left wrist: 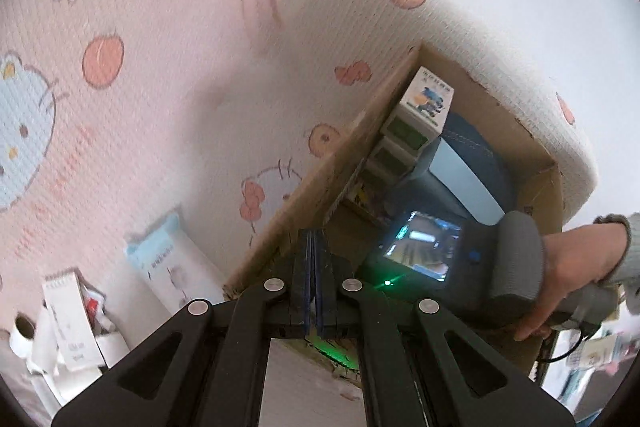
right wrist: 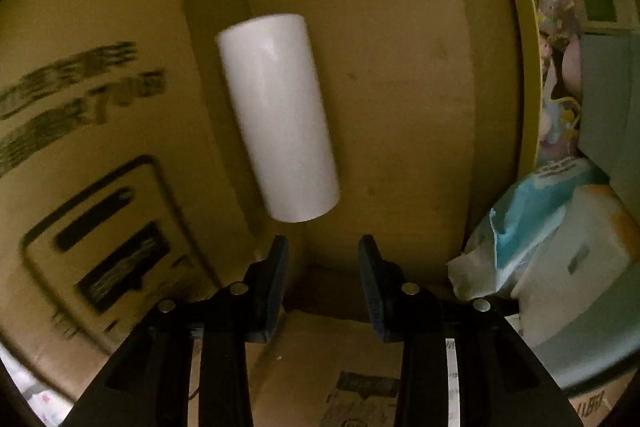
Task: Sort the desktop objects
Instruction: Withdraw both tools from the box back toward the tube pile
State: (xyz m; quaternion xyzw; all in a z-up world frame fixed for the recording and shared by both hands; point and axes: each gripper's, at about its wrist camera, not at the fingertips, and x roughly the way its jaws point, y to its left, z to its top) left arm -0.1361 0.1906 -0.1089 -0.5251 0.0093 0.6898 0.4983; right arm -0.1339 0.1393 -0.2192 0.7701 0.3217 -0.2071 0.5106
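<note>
Left hand-held gripper (left wrist: pixel 315 267): jaws fully together, nothing between them. It points down at the near corner of the cardboard box (left wrist: pixel 304 187), which sits on a pink cartoon-print cloth (left wrist: pixel 160 67) covering the surface.

Right hand-held gripper (right wrist: pixel 323 259): inside the box, jaws apart with an empty gap. A white cylinder (right wrist: pixel 278 117) is just ahead of the fingertips, apart from both pads, tilted, against the brown box wall (right wrist: pixel 380 107). Cannot tell if it rests on the box floor or is in the air.

In the left wrist view the right unit shows as a grey body with a lit screen (left wrist: pixel 424 251), held by a person's hand (left wrist: pixel 572 275) reaching over the box.

Already in the box: small white-and-green cartons (left wrist: pixel 424 111) stacked along one wall, a blue-and-white pouch (right wrist: pixel 532 211) at the right, a colourful printed pack (right wrist: pixel 556 67) upright beside it.

Outside, left of the box on the cloth: a light-blue tissue pack (left wrist: pixel 168 259), a small spiral notepad (left wrist: pixel 68 311), a white roll (left wrist: pixel 24 331).
</note>
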